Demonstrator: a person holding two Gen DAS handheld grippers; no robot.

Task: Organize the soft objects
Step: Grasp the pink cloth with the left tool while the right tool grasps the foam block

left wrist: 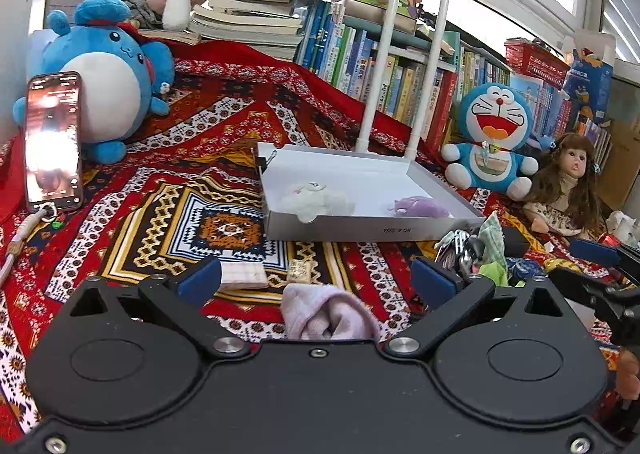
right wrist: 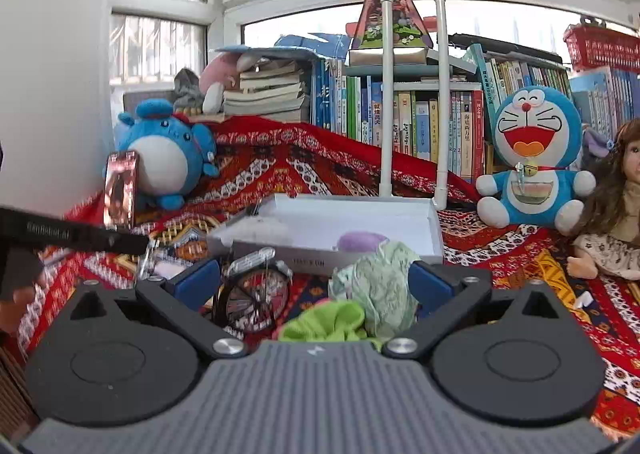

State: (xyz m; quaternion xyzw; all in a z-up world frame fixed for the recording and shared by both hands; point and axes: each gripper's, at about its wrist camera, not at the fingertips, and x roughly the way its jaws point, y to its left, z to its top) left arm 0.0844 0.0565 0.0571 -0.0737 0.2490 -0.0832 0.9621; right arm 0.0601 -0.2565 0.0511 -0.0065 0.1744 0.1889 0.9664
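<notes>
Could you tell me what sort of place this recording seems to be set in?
Probably a home room, perhaps a child's, set by a window. Shelves of books line the back, plush toys such as the Doraemon sit about, and a red patterned cloth covers the work surface.

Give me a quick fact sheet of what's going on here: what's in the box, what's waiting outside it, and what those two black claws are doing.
Box: white tray on patterned red cloth
Inside box: white plush; purple plush
Left gripper: open, pink sock between its fingers, not clamped
Right gripper: open, light green cloth and lime green cloth between its fingers
Also nearby: keys; phone
Backdrop: blue plush; Doraemon plush; doll
</notes>
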